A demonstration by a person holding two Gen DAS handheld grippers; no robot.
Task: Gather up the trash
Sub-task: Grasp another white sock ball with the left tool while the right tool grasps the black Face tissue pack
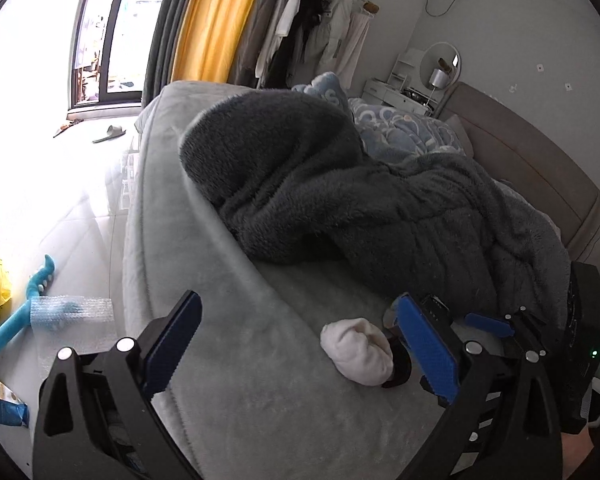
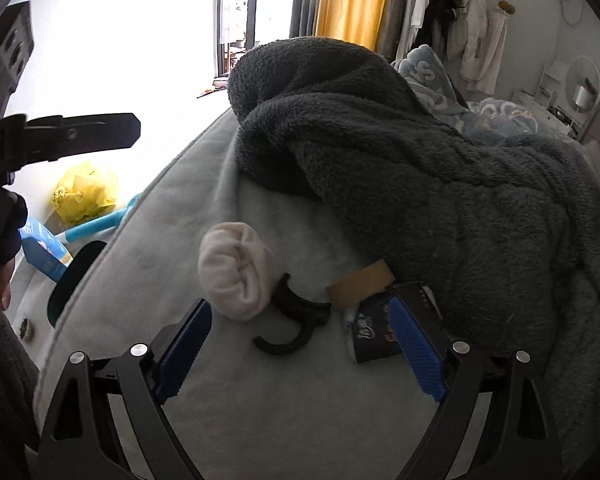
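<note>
Both claws hang over the near corner of the bed (image 2: 260, 420), angled down at a pale grey short-pile sheet. Left claw (image 1: 300, 344) wide open, nothing between its blue ribbed pads; bare sheet under it, w/ the rounded mattress edge running just inside its left finger. Right claw (image 2: 300, 352) also spread wide & empty; its right pad sits just beside the dark printed wrapper (image 2: 374, 336), not pressing on it.

Trash on the bed: that crumpled wrapper, shiny w/ white lettering, lies at the foot of the dark grey fleece blanket (image 2: 440, 200); a tan cardboard piece (image 2: 360, 284) pokes out from under the blanket's hem, touching the wrapper. Near them a black curved plastic hook (image 2: 296, 320), S-shaped, and a rolled off-white sock (image 2: 236, 268), soft & lumpy, touching the hook's upper end.

Open room: clear sheet between sock and mattress edge; blanket heaps up thick on the right & behind, blocking that side.

On the floor (image 1: 80, 216) left of the bed, white tiles: yellow crumpled plastic bag (image 2: 84, 196), bubble wrap sheet (image 1: 70, 312), light blue plastic handle (image 1: 16, 328), blue printed packet (image 2: 44, 252)
</note>
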